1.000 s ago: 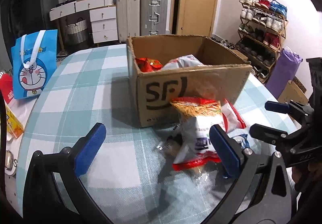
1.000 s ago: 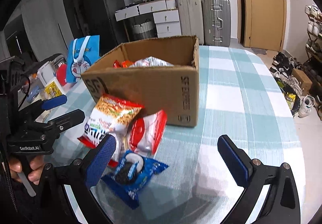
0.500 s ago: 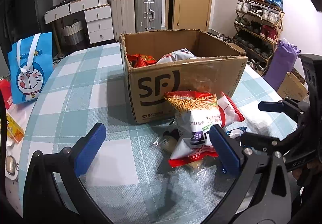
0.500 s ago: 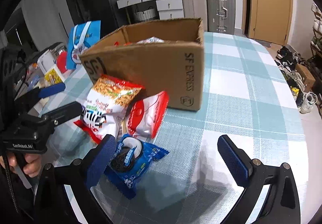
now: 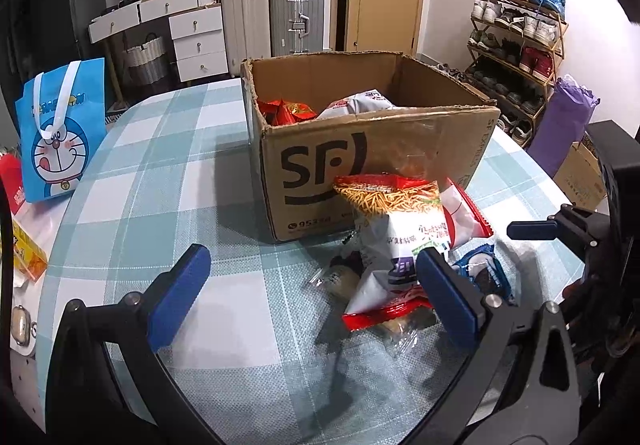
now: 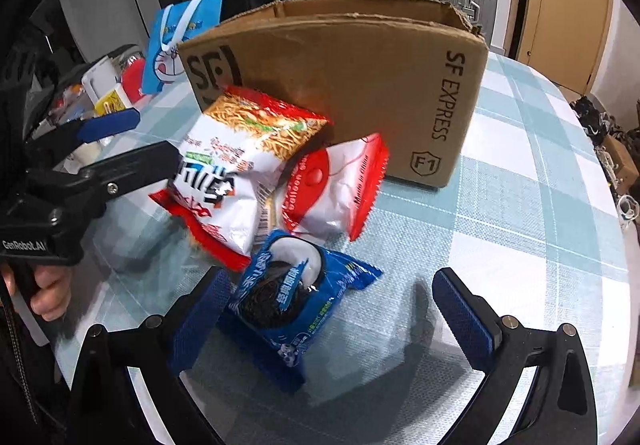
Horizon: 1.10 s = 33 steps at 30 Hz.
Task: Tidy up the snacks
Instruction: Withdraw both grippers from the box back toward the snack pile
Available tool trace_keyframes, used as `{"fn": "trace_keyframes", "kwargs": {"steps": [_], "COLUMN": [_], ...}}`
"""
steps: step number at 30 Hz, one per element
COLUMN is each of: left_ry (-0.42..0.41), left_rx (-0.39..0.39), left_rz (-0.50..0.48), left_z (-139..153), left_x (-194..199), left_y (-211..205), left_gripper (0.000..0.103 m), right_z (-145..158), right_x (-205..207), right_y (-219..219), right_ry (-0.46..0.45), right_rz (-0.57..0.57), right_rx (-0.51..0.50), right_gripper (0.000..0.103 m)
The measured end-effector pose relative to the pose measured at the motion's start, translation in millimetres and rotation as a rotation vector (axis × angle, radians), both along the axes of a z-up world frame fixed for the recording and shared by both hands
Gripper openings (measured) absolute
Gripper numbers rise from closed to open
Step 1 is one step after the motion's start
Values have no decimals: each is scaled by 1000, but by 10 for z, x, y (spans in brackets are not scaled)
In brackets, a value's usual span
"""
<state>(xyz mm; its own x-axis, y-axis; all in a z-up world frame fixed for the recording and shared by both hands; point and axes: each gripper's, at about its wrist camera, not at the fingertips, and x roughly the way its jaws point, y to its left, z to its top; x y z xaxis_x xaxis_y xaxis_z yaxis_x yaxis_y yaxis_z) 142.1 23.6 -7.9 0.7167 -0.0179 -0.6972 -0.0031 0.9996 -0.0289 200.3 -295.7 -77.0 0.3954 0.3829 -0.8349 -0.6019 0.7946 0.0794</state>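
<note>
bare tablecloth (image 5: 168, 181) left of box (image 5: 360, 149)

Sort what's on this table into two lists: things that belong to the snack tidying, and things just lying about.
Part of the job:
cardboard box, some snacks already inside
noodle snack bag
red and white packet
blue cookie pack
small clear-wrapped snack

Just lying about:
blue cartoon tote bag
yellow packet at the table's edge
suitcases
shoe rack

Dim indoor light, soft shadows, fisheye-warped dark corners, slight motion blur
</note>
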Motion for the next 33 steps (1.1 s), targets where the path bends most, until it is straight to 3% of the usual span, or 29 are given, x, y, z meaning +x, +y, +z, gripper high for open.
{"fn": "trace_keyframes", "kwargs": {"steps": [11, 17, 28, 33], "left_ry": [7, 8, 19, 21], "left_rx": [-3, -2, 0, -1], "left_rz": [-9, -13, -19, -20], "left_z": [-19, -22, -48, -54], "left_x": [0, 2, -3, -6], "left_y": [-15, -22, -51, -56], "left_gripper": [103, 103, 103, 103], "right_z": [4, 42, 6, -56], "right_x": [54, 112, 101, 89], "right_y": [-175, -347, -268, -232], "right_ry": [1, -23, 2, -5], "right_rz": [22, -34, -21, -20], "right_rx": [-49, -75, -26, -65], "right_gripper": [103, 103, 103, 102]}}
